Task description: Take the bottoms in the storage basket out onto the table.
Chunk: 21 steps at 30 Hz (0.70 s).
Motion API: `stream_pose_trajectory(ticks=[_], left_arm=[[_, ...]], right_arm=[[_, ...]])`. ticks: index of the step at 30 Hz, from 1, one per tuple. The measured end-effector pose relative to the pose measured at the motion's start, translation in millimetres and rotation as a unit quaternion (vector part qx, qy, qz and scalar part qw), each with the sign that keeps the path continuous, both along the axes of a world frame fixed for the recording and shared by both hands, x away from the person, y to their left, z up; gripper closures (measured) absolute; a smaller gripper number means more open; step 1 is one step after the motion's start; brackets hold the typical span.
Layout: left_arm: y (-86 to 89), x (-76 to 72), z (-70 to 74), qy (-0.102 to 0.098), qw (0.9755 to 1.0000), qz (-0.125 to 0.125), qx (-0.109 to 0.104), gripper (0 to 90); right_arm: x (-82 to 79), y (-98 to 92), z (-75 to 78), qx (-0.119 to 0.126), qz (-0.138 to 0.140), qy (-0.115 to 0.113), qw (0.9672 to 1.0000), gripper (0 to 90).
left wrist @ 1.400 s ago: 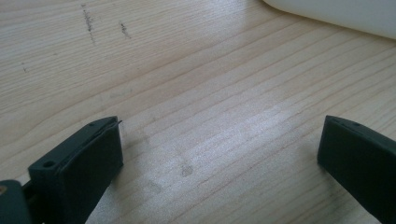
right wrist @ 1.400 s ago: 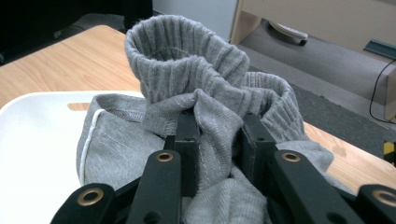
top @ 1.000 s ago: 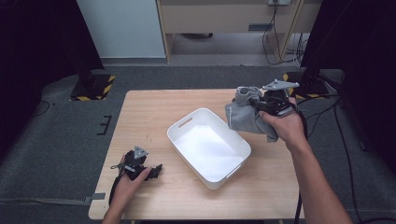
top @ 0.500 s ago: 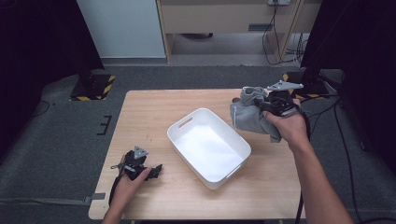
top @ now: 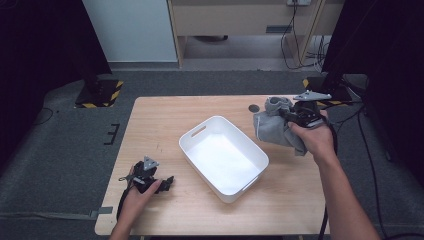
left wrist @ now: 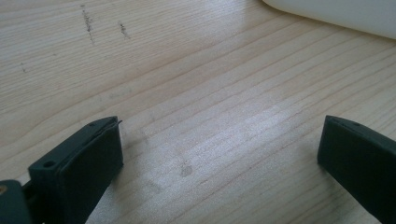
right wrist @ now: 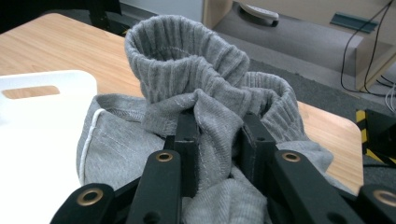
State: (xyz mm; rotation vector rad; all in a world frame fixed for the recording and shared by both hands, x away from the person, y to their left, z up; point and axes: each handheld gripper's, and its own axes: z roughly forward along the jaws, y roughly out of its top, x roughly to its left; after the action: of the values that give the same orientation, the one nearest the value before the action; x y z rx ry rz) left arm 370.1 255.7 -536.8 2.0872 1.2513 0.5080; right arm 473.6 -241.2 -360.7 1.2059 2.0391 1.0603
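Note:
A grey knitted garment [top: 272, 127] with ribbed cuffs hangs bunched from my right gripper [top: 287, 114], just right of the white tub [top: 199, 131] on the wooden table [top: 160, 120]. In the right gripper view the two black jaws pinch a fold of the grey garment [right wrist: 205, 102] between them, cuffs standing up above the right gripper [right wrist: 217, 135]. My left gripper [top: 170, 181] rests near the table's front left corner, held by a hand. In the left gripper view the left gripper [left wrist: 219, 149] stands wide open over bare wood with nothing between its fingers [left wrist: 88, 158].
The white tub [right wrist: 32, 140] has handle slots and nothing in it. A dark round mark [top: 254, 107] lies on the table near the garment. Beyond the table's far edge are grey carpet, a wooden cabinet [top: 240, 20] and trailing cables [top: 292, 35].
My right gripper has carried the grey garment a little to the right and down, away from the tub. The left gripper has stayed where it was.

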Motion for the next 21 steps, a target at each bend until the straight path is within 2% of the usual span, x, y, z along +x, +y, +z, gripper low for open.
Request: stream_pose_trajectory(ticks=[13, 21], left_arm=[[-0.7, 1.0, 0.0, 0.001, 1.0, 0.0, 0.0, 0.0], [-0.7, 1.3, 0.1, 0.0, 1.0, -0.001, 0.001, 0.0]], right_arm=[[9.1, -18.7, -25.9, 0.011, -0.027, 0.013, 0.9995, 72.3], [15.9, -25.2, -35.6, 0.015, -0.037, 0.016, 0.9991, 72.2]])
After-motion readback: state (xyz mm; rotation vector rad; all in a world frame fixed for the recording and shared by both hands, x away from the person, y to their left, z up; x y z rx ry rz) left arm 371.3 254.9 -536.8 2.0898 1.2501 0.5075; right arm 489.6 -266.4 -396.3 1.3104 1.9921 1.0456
